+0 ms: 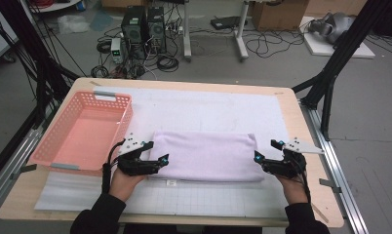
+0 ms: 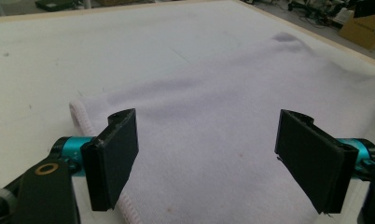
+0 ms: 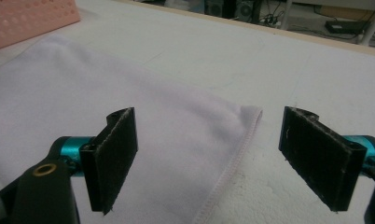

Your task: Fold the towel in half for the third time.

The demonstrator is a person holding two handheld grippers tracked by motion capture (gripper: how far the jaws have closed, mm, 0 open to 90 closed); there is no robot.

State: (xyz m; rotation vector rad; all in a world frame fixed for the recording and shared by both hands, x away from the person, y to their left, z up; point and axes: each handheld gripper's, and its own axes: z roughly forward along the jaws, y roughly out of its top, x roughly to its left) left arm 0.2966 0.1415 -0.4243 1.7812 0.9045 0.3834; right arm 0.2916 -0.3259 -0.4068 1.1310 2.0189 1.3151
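A folded pale lilac towel [image 1: 204, 156] lies flat on the white mat in the middle of the table. My left gripper [image 1: 155, 152] is open at the towel's left end, its jaws spread wide over the cloth [image 2: 213, 140] just above it. At the towel's right end my right gripper [image 1: 266, 150] is open too, straddling the stitched far corner [image 3: 251, 114], one jaw over the towel [image 3: 45, 102] and the other over bare mat. Neither gripper has anything between its pads.
An empty pink plastic basket [image 1: 52, 155] stands at the left of the table, close to my left hand. A white gridded mat [image 1: 213, 105] covers most of the wooden tabletop. Cables, computers and black frame legs are on the floor beyond the table.
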